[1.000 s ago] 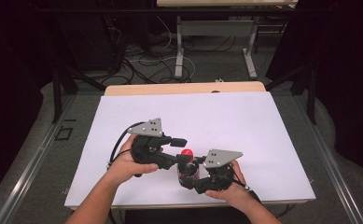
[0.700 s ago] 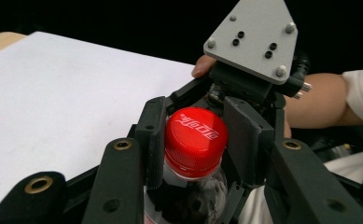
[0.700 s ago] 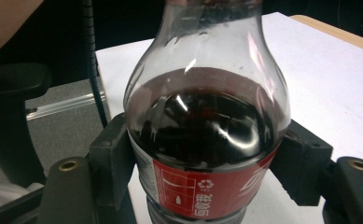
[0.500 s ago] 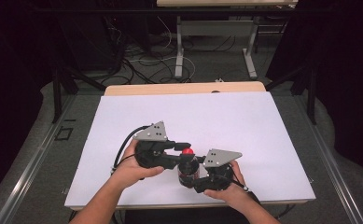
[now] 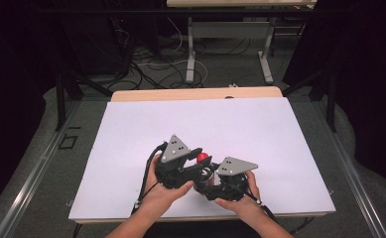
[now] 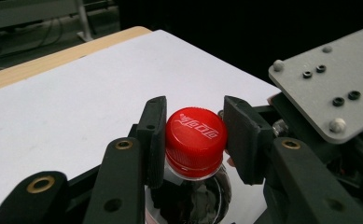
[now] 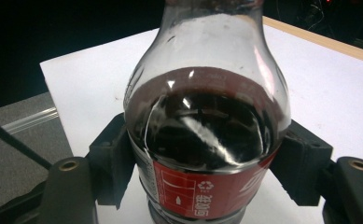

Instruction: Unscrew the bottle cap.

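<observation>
The left gripper (image 6: 195, 140) clamped the bottle's cap (image 6: 195, 133); the right gripper (image 7: 207, 163) held the bottle (image 7: 207, 126) just below.

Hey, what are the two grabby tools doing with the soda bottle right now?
Left tool shut on red cap. Right tool shut on bottle body. Nothing in the way.

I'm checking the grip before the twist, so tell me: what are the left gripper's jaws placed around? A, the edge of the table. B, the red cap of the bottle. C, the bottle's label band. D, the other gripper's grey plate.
B: in the left gripper view the left gripper has its jaws on either side of the red cap, while the right gripper clamps the bottle lower down.
</observation>
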Demonstrator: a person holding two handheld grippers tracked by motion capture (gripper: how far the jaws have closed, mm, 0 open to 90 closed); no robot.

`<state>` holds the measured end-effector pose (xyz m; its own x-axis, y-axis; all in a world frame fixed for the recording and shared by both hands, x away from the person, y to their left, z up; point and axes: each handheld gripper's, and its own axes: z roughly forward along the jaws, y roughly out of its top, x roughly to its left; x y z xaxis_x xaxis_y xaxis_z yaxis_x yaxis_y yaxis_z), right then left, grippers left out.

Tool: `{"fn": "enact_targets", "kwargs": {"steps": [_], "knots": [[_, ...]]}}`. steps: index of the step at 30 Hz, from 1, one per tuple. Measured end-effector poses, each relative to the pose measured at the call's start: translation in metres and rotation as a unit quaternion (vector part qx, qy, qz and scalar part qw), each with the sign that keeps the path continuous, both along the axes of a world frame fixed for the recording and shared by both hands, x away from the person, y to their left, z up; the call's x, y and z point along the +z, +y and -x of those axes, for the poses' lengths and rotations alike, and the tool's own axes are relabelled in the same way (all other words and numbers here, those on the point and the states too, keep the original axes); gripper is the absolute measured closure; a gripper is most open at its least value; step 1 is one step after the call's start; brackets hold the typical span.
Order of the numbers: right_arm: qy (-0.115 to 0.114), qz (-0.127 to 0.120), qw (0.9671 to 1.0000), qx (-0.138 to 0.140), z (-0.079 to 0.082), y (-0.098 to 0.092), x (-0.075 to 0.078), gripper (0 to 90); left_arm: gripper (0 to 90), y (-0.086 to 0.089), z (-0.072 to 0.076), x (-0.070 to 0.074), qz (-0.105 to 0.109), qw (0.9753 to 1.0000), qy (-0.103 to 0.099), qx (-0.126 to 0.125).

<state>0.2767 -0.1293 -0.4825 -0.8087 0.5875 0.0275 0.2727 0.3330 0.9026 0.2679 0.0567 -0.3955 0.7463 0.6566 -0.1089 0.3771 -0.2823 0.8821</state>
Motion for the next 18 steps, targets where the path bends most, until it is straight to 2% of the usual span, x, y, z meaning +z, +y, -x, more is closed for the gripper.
{"fn": "enact_targets", "kwargs": {"steps": [2,3,4,7,9,11,12,13,14,15,16,17,18], "knots": [[0.0,0.002,1.0,-0.002,0.0,0.0,0.0,29.9,61.6,-0.002,0.001,-0.001,-0.002,1.0,-0.004,0.004],[0.007,-0.003,1.0,0.001,-0.001,0.0,0.0,29.9,61.6,-0.002,0.001,-0.001,0.001,1.0,-0.005,0.004],[0.003,-0.005,1.0,0.001,-0.001,-0.001,0.0,29.9,61.4,-0.001,0.0,-0.001,0.003,1.0,-0.004,0.002],[0.006,-0.01,0.9999,0.002,-0.001,-0.002,0.001,29.9,57.3,0.002,-0.002,0.001,0.005,0.9999,0.0,-0.013],[0.009,-0.01,0.9998,0.012,-0.001,-0.002,0.001,29.9,48.2,0.006,-0.004,0.003,0.011,0.9994,0.006,-0.033],[0.011,-0.013,0.9998,0.012,-0.001,-0.002,0.001,29.9,45.8,0.01,-0.006,0.007,0.014,0.9986,0.0,-0.05],[0.009,-0.013,0.9998,0.015,-0.001,-0.001,0.001,29.9,44.2,0.014,-0.008,0.009,0.009,0.9978,-0.006,-0.066],[0.007,-0.015,0.9997,0.018,0.0,0.0,0.001,29.9,42.2,0.016,-0.01,0.011,0.011,0.9963,-0.005,-0.085],[0.008,-0.015,0.9995,0.025,-0.001,0.0,0.001,29.9,42.1,0.019,-0.014,0.012,0.019,0.9935,0.0,-0.112],[0.008,-0.015,0.9995,0.025,-0.001,0.0,0.001,29.9,42.1,0.023,-0.017,0.013,0.03,0.9897,0.01,-0.14],[0.01,-0.02,0.9992,0.033,0.0,0.0,0.002,29.9,40.9,0.027,-0.022,0.014,0.028,0.985,0.011,-0.17],[0.01,-0.02,0.9992,0.033,0.0,0.0,0.002,29.9,40.9,0.029,-0.025,0.014,0.036,0.9818,0.021,-0.185],[0.005,-0.017,0.9991,0.037,0.001,0.0,0.003,29.9,40.9,0.033,-0.029,0.014,0.037,0.979,0.019,-0.199]]}}
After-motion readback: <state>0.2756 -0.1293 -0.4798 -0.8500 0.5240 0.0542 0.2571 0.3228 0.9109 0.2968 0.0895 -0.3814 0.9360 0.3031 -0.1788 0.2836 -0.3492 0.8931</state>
